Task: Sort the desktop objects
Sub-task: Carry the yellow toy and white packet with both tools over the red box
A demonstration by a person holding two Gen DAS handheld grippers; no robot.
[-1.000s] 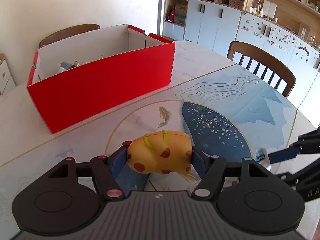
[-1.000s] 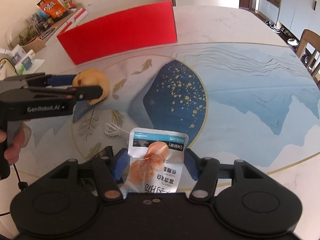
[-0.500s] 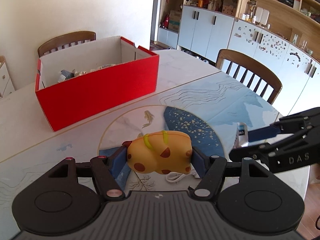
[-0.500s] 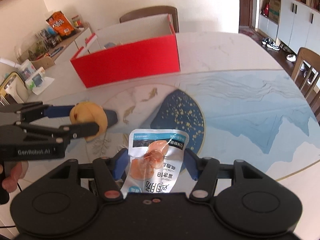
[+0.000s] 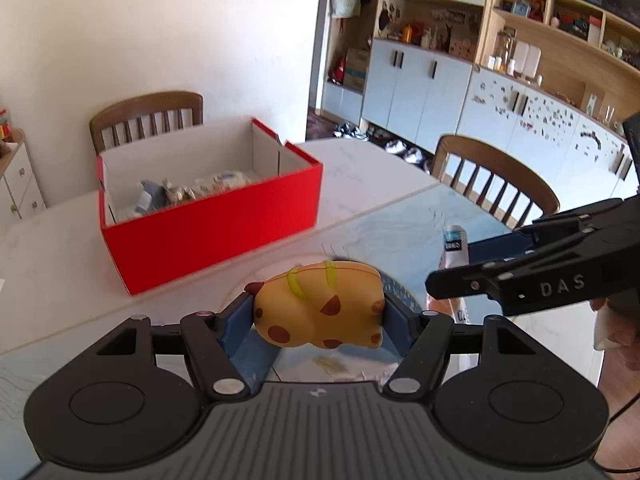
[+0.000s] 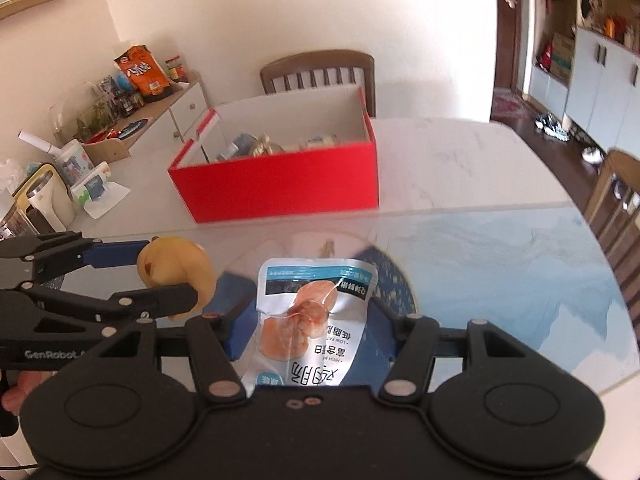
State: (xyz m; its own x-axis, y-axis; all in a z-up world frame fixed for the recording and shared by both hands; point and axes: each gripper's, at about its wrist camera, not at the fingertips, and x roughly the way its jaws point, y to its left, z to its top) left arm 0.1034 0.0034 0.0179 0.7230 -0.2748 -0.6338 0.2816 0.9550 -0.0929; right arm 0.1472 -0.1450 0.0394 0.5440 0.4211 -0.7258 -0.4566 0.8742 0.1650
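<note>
My left gripper (image 5: 318, 312) is shut on a yellow spotted toy (image 5: 320, 304) and holds it above the table; the toy also shows in the right wrist view (image 6: 174, 268). My right gripper (image 6: 308, 320) is shut on a white snack pouch (image 6: 312, 316) with a pink food picture, held in the air; its top shows in the left wrist view (image 5: 454, 244). An open red box (image 5: 212, 224) with white inner walls holds several small items and stands ahead on the table; it also shows in the right wrist view (image 6: 280, 176).
The round table (image 6: 500, 240) has a blue and white print. Wooden chairs (image 5: 148, 114) stand behind the box and at the right (image 5: 496, 176). A side cabinet (image 6: 132, 120) with snacks and clutter is at the left. Cupboards (image 5: 420, 88) line the far wall.
Both grippers have risen higher above the table with their loads. The red box now looks farther and its inside shows more. The right gripper sits closer beside the left.
</note>
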